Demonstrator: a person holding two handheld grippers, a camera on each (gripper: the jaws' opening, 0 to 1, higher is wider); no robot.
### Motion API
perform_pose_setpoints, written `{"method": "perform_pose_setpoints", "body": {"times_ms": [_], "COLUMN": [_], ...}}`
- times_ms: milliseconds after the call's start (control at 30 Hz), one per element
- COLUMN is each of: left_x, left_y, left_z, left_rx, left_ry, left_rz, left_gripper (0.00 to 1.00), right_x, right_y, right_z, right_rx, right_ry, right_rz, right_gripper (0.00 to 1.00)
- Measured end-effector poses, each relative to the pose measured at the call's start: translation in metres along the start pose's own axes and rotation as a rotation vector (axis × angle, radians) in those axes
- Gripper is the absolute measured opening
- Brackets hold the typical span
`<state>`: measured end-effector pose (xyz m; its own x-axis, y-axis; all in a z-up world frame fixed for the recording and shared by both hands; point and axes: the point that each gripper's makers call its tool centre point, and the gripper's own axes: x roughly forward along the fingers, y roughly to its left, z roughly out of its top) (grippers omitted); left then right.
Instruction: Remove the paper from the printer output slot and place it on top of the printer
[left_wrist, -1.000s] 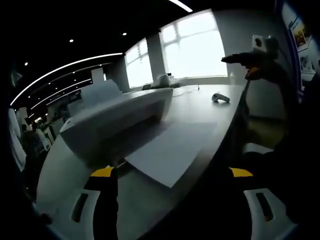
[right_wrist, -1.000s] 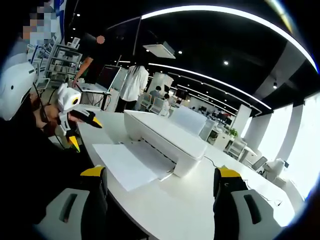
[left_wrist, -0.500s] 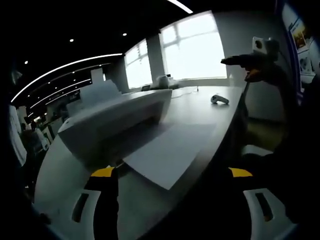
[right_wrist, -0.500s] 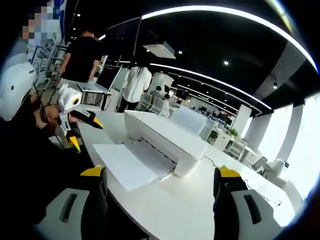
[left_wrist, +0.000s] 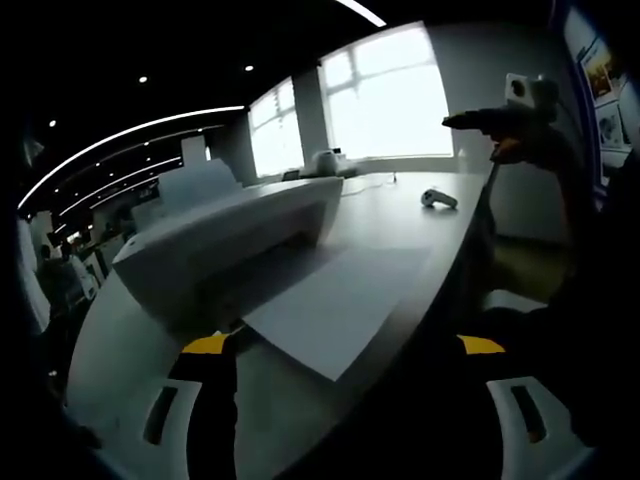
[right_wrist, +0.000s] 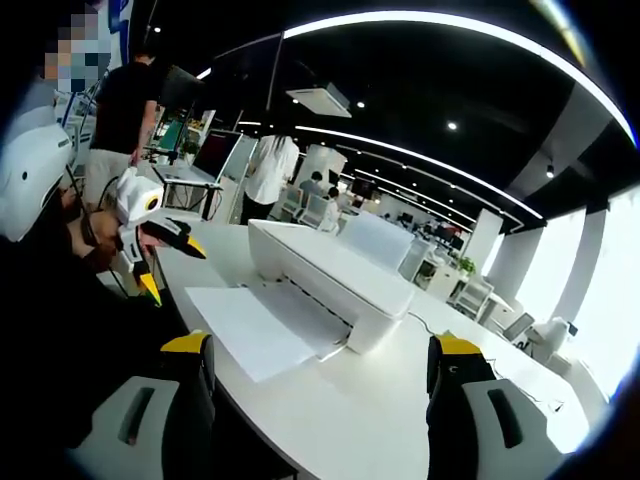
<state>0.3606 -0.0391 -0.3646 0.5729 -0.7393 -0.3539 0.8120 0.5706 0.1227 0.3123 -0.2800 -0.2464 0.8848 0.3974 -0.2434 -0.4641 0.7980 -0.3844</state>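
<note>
**A:** so where's the paper (right_wrist: 258, 328) sitting right now?

**B:** it's lying flat, sticking out of the output slot at the near side of the white printer (right_wrist: 330, 272), with its free end resting on the table (right_wrist: 400, 420). Nothing's touching it. In the left gripper view the same sheet (left_wrist: 335, 305) is fanning out toward the table edge.

**A:** and the grippers?

**B:** right gripper (right_wrist: 315, 375) is hovering near the table edge, jaws spread wide, nothing between them. Left gripper (left_wrist: 345, 375) is the same deal, wide and empty, hanging well short of the sheet. You can also spot it in the right gripper view, off to the left.

**A:** anything else around?

**B:** a small white gadget (left_wrist: 440, 198) is lying far off on the table, and people (right_wrist: 268, 170) are standing in the office behind.
</note>
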Motion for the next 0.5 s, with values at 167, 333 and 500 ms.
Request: {"method": "perform_pose_setpoints", "body": {"times_ms": [167, 333, 500], "left_x": [0.0004, 0.0008, 0.0014], "left_y": [0.0007, 0.0013, 0.0014], "left_z": [-0.0007, -0.0018, -0.0007], "left_rx": [0.001, 0.007, 0.009], "left_ry": [0.002, 0.006, 0.004], "left_rz": [0.000, 0.001, -0.002], "left_gripper": [0.91, 0.91, 0.91], "right_x": [-0.0003, -0.0008, -0.0012], "right_y": [0.0001, -0.0005, -0.0010], "right_z": [0.0006, 0.0011, 0.0020], "right_rx": [-0.001, -0.001, -0.002], "right_ry": [-0.001, -0.002, -0.003], "right_rz": [-0.001, -0.002, -0.003], "right_gripper": [0.83, 0.83, 0.83]}}
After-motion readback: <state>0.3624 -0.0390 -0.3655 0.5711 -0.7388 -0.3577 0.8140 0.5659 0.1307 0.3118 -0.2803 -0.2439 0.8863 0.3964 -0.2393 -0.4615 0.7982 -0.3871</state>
